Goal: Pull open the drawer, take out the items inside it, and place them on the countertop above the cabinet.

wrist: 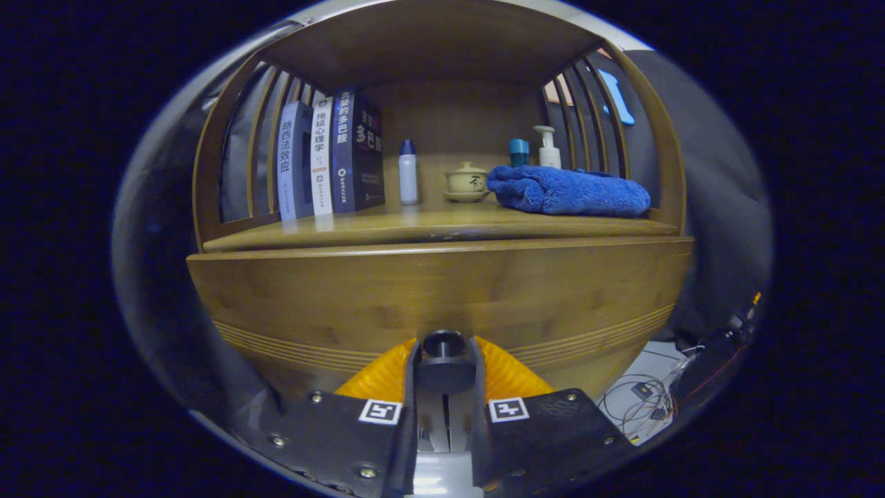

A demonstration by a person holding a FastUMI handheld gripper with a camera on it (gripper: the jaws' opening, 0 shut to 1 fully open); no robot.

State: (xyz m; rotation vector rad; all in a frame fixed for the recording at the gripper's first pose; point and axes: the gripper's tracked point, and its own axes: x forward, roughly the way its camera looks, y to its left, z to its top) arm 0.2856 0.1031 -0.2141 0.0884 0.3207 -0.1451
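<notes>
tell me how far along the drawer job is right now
Done: the gripper has its fingers closed on the dark drawer knob. In hand: the pull; the drawer front looks flush with the cabinet, with no gap showing. Left: open the drawer, take out the items inside and set them on the countertop, where books, a bottle, a lidded cup and a blue towel stand.

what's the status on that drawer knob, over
Gripper fingers closed on the drawer knob, one either side. Drawer front looks shut, no gap showing. Nothing between fingers and knob; towel, books sit on the countertop above.
</notes>
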